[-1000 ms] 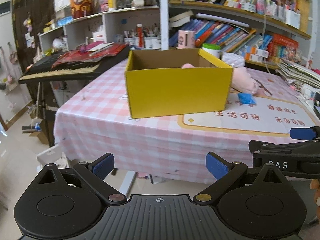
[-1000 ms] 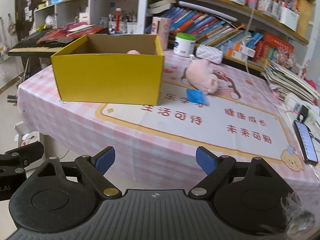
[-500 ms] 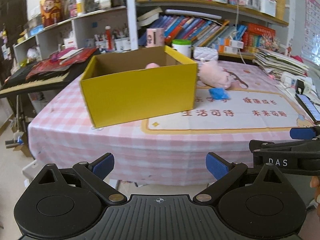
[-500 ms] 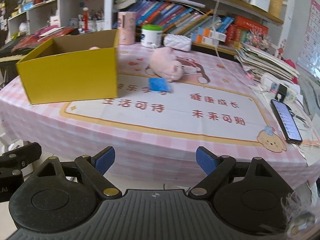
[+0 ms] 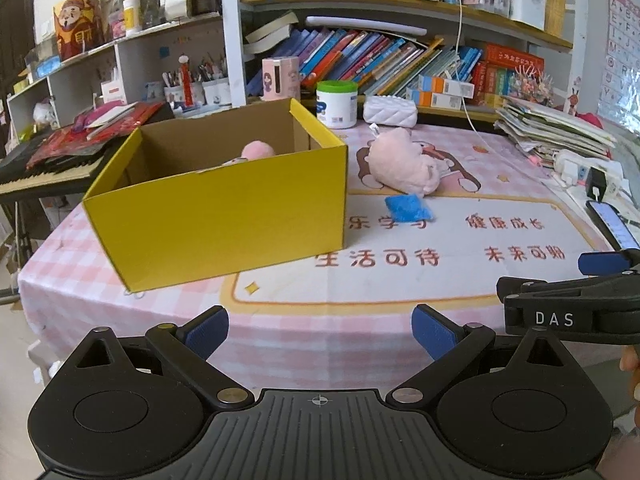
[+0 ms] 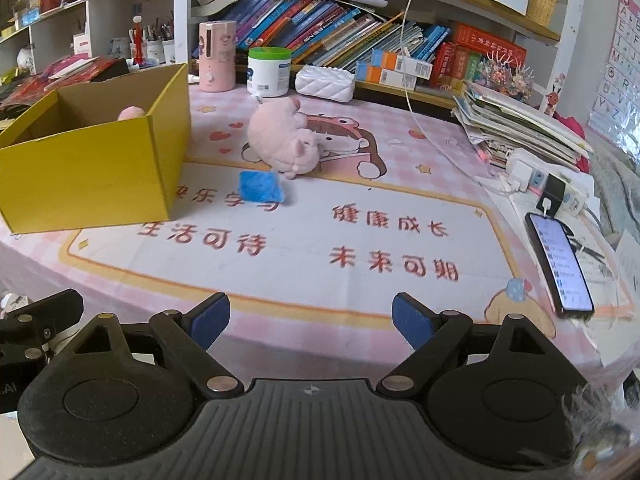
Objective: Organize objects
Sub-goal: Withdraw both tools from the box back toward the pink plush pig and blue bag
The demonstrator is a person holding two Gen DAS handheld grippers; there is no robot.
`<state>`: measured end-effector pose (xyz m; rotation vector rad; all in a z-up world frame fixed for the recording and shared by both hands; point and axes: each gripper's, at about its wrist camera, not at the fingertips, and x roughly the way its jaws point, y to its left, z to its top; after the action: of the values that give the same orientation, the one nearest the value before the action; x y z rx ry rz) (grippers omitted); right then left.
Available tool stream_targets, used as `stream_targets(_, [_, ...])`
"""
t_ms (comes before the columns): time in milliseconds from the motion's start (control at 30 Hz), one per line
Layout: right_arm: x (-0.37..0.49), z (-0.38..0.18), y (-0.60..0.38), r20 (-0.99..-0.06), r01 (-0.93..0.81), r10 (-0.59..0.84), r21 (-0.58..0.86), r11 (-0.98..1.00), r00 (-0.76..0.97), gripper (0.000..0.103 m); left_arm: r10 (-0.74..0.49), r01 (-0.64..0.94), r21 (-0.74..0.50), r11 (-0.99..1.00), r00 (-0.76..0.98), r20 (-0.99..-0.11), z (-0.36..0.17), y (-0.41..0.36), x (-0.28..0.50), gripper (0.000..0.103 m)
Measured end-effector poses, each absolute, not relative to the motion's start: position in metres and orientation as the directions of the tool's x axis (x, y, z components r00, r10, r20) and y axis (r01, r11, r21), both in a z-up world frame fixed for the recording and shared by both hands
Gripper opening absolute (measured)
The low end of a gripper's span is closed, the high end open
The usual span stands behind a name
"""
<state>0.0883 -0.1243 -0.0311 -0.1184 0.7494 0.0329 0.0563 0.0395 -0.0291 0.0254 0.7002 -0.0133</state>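
A yellow cardboard box stands open on the pink checked table, with a pink soft thing partly showing inside it. To its right lie a pink plush toy and a small blue cloth on the printed mat. My left gripper is open and empty at the table's near edge, in front of the box. My right gripper is open and empty too, facing the mat; one of its fingers shows at the right of the left wrist view.
A phone lies at the table's right edge beside a power strip and a stack of papers. A white jar, a pink dispenser and a white pouch stand at the back. A keyboard sits left of the table.
Both grippers have moved to the right along the table's front edge and a little closer. The box has shifted left in both views. Both stay open and empty.
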Motion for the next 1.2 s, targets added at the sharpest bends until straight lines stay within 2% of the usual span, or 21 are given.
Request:
stream_targets(600, [0.177, -0.030, -0.165, -0.685, -0.186, 0.067, -0.102, 0.977, 0.726, 0.088, 0.043, -0.060, -0.005, 0.998, 0.759, -0.650, -0.033, -0.008, 0.124, 0.099])
stream_targets(1200, [0.227, -0.033, -0.210, -0.667, -0.222, 0.158, -0.012, 0.975, 0.728, 0.087, 0.056, -0.055, 0.021, 0.998, 0.761, -0.646, -0.037, -0.056, 0.161, 0.098])
